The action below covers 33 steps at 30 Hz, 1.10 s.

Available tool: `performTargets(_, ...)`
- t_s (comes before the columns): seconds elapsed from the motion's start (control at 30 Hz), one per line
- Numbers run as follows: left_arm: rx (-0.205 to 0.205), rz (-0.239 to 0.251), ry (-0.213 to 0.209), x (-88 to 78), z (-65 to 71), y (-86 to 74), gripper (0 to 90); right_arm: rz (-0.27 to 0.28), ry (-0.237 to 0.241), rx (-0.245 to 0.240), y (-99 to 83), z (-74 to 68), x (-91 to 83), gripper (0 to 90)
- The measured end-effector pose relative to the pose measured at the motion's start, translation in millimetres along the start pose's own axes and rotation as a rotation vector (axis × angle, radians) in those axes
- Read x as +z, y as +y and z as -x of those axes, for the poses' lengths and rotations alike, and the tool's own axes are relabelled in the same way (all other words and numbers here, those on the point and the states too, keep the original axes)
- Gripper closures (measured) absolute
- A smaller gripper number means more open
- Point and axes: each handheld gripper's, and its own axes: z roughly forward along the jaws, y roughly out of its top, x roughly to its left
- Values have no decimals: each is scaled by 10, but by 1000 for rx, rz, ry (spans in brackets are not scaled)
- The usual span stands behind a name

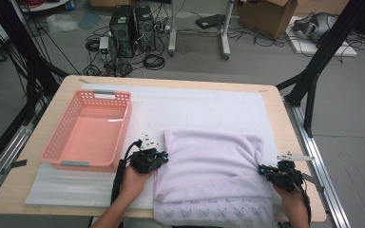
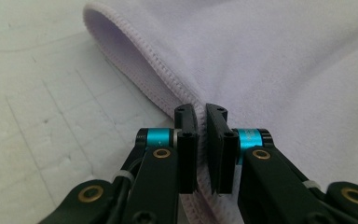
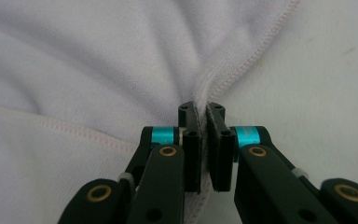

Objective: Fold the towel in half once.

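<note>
**Both grippers pinch the folded towel at its side edges**

Lilac towel [image 1: 211,166] lies folded on the white mat [image 1: 195,107], at the near edge of the desk [image 1: 285,118], centre to right. Its near part hangs over the desk's near edge, w/ a small printed pattern along that strip. The folded top layer ends in a rounded fold facing the far edge.

Left gripper [image 1: 163,158] sits at the towel's left edge, approx. halfway along it, held by the person's left hand [image 1: 134,179]. In the left gripper view its fingers [image 2: 186,135] are almost together, w/ the stitched hem of the towel [image 2: 261,60] clamped between the pads; only a thin slit shows between them. The hem runs up and away from the fingers toward a rounded corner.

Right gripper [image 1: 265,170] is at the towel's right edge, near the desk's right near corner, in the right hand [image 1: 292,197]. In the right gripper view the fingers [image 3: 190,140] are likewise nearly closed on the hem, and the cloth [image 3: 98,70] bunches into creases that fan out from the grip.

Pink basket [image 1: 64,140] stands on the desk's left side, just beside the left gripper but apart from the towel. Its long side runs near to far.

Beyond the far edge, on the floor: two computer towers [image 1: 133,26], cables, cardboard box [image 1: 268,14].
</note>
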Motion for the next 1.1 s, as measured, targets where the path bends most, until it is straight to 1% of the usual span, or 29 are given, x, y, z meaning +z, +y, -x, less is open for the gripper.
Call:
performTargets(0.03,-1,12,-4,-11,-8,2,818,-2,3,0,-8,-11,-10,854)
performTargets(0.07,1,42,4,-18,-22,16,786,2,2,-11,-7,-19,-14,826)
performTargets(0.13,-7,95,15,-16,-64,66,604,32,-9,-29,18,-22,-23,662)
performTargets(0.17,-25,123,18,-12,-93,110,519,59,-13,-24,35,-9,-31,605)
performTargets(0.2,-34,160,10,-9,-127,150,476,85,-13,-23,53,8,-43,583)
performTargets(0.23,-32,176,6,8,-160,205,475,106,-16,-25,71,21,-56,575)
performTargets(0.3,-31,164,14,70,-207,338,437,144,-28,-33,107,39,-83,532)
performTargets(0.33,-46,175,-2,111,-231,397,435,159,-28,-35,125,53,-92,532)
performTargets(0.37,-51,168,4,155,-259,455,428,168,-24,-34,143,67,-98,529)
performTargets(0.4,-53,158,8,211,-294,500,419,174,-22,-34,161,80,-99,527)
performTargets(0.43,-64,133,15,274,-335,538,411,174,-21,-35,176,92,-99,527)
performTargets(0.47,-73,133,21,334,-371,552,397,174,-20,-38,192,110,-92,526)
performTargets(0.5,-80,120,20,395,-405,561,393,174,-17,-40,209,129,-81,526)
performTargets(0.53,-85,96,21,450,-441,564,387,176,-17,-41,225,146,-67,518)
performTargets(0.57,-96,87,21,498,-470,562,387,176,-16,-40,243,166,-49,510)
performTargets(0.6,-102,79,27,539,-490,559,387,171,-6,-41,263,191,-27,504)
performTargets(0.67,-114,57,28,605,-516,560,386,151,-12,-43,307,242,37,462)
performTargets(0.73,-96,40,29,644,-512,559,395,132,-19,-51,361,299,112,427)
performTargets(0.77,-93,38,35,642,-510,561,410,125,-23,-56,393,331,141,405)
performTargets(0.8,-91,42,28,645,-508,559,427,124,-29,-57,428,365,171,376)
performTargets(0.83,-82,41,18,646,-498,558,483,124,-32,-64,469,402,202,356)
performTargets(0.87,-55,36,20,655,-472,561,558,118,-33,-73,516,441,237,345)
performTargets(0.9,-13,24,18,666,-435,565,668,114,-22,-84,563,480,270,322)
performTargets(0.93,27,2,29,675,-399,574,757,108,-24,-97,614,516,303,302)
performTargets(0.97,22,-3,30,682,-381,589,786,98,-16,-104,665,546,338,300)
performTargets(1.0,18,-7,43,674,-382,603,806,96,7,-109,713,573,381,298)
performTargets(1.03,12,-3,55,657,-394,615,815,82,19,-106,759,595,424,296)
performTargets(1.07,1,14,69,626,-415,626,819,70,38,-108,803,620,475,296)
performTargets(1.1,-23,45,84,586,-439,638,822,49,45,-117,841,634,522,301)
